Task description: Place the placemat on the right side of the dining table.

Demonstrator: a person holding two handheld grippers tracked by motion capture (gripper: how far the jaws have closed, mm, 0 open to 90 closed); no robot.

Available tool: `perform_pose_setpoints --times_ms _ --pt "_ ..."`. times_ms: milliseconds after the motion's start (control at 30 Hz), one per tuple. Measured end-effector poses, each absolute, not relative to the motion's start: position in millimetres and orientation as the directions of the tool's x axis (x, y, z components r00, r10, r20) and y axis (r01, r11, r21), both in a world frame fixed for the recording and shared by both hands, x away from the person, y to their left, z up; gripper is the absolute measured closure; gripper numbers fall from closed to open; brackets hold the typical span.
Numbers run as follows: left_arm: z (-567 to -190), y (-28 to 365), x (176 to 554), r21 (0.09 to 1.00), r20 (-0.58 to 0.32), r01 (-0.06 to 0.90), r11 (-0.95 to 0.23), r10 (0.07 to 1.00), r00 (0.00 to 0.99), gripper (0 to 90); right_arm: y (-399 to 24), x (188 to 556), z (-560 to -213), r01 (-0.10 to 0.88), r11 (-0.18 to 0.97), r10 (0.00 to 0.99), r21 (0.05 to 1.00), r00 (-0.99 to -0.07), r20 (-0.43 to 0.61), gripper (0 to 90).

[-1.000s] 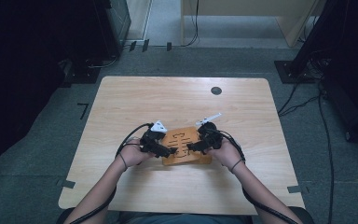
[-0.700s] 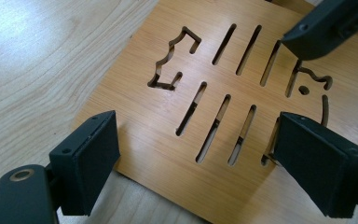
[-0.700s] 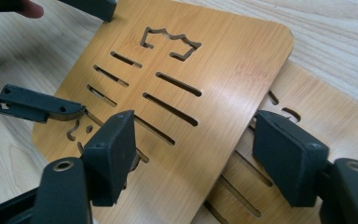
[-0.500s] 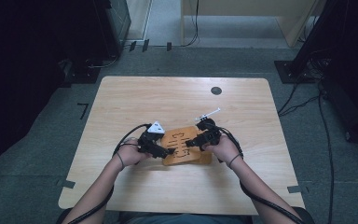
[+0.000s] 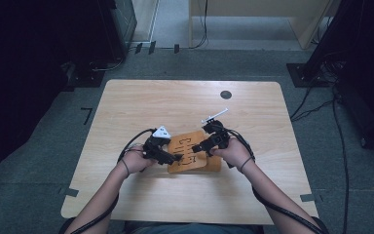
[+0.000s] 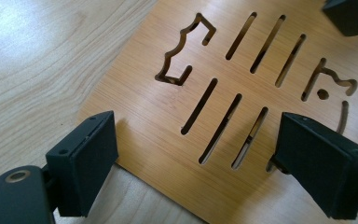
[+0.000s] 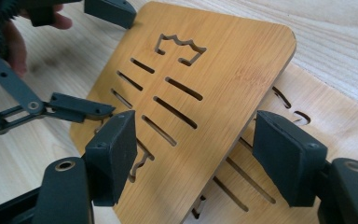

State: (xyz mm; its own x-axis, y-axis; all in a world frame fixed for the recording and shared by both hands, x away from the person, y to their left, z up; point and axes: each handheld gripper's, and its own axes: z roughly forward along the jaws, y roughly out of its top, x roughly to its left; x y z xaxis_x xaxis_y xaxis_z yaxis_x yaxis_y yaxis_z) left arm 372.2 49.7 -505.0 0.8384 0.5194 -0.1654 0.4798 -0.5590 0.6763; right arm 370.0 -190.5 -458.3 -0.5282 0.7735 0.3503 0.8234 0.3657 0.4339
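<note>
Two thin bamboo boards with cut-out slots and shapes lie stacked and skewed on the table. The upper board (image 7: 223,60) covers most of the lower board (image 7: 307,116). In the high view the stack (image 5: 191,155) sits between my hands. My left gripper (image 6: 191,158) is open, its jaws wide apart over the upper board (image 6: 140,93) near its edge. It also appears in the right gripper view (image 7: 121,63) at the board's far side. My right gripper (image 7: 196,158) is open above the upper board, one jaw over its slots and the other past its edge. Nothing is pinched.
The light wooden table (image 5: 175,102) has a small black round mark (image 5: 226,94) toward the back. Grey floor surrounds it, with dark equipment and cables at the left, right and back. Cables trail from both grippers along the forearms.
The right gripper has edged slightly away from the person over the boards. The left hand and the stack look unmoved.
</note>
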Motion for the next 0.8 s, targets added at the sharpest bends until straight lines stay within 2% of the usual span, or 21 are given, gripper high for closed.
perform_pose_setpoints --times_ms 200,233,267,333,533,800 --pt "-506.4 56.5 377.4 0.653 -0.278 0.569 -0.500 0.541 0.794 9.1 -184.8 368.2 -441.8 0.820 0.378 0.771 0.431 -0.536 0.344 30.7" --pt "-506.6 56.5 377.3 0.654 -0.260 0.556 -0.512 0.538 0.802 9.1 -184.0 367.6 -439.2 0.817 0.380 0.769 0.434 -0.539 0.343 30.5" --pt "-506.8 54.4 375.8 0.656 -0.208 0.518 -0.549 0.528 0.824 9.3 -183.4 367.1 -436.3 0.812 0.383 0.759 0.440 -0.548 0.351 32.9" --pt "-507.3 49.4 372.6 0.649 -0.121 0.460 -0.606 0.515 0.849 9.8 -180.4 365.5 -428.8 0.815 0.369 0.729 0.447 -0.552 0.404 32.3" --pt "-507.6 45.3 371.4 0.652 -0.121 0.453 -0.608 0.507 0.853 10.0 -170.2 362.2 -422.1 0.775 0.428 0.711 0.466 -0.606 0.356 30.1" --pt "-508.1 46.3 371.6 0.657 -0.118 0.447 -0.607 0.502 0.857 10.0 -192.3 372.6 -450.8 0.825 0.379 0.772 0.419 -0.532 0.348 30.5"
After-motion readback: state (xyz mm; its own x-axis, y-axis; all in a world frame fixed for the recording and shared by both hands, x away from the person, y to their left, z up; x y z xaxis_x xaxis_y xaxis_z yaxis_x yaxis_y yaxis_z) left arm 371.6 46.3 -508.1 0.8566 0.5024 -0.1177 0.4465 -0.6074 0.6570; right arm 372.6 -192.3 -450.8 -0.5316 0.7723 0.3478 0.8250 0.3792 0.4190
